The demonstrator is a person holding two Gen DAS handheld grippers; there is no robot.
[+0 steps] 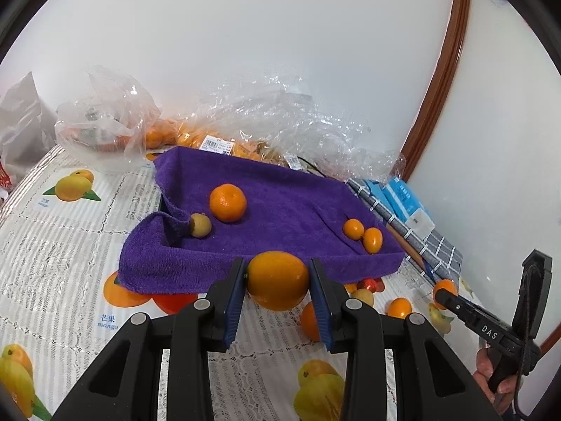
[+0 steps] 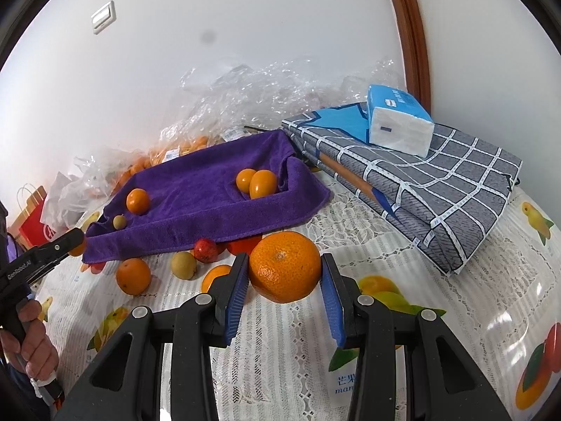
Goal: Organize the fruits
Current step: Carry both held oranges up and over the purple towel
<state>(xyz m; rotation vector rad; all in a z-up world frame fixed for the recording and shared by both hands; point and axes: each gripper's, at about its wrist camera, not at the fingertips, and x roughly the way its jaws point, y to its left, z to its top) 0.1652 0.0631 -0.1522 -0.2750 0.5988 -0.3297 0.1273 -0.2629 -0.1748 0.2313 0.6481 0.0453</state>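
item: we hold a kumquat [image 1: 277, 280] clamped in the left gripper [image 1: 277, 282], a mandarin [image 2: 284, 266] clamped in the right gripper [image 2: 284, 273], both lifted just short of the purple towel tray [image 1: 280, 210], probably bound for their like inside.

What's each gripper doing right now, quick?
Left gripper: closed on a smooth orange fruit.
Right gripper: closed on a mandarin.

Tissue pack [image 2: 398, 122] atop folded checked cloth [image 2: 438, 189]; wall switch [image 2: 103, 17].
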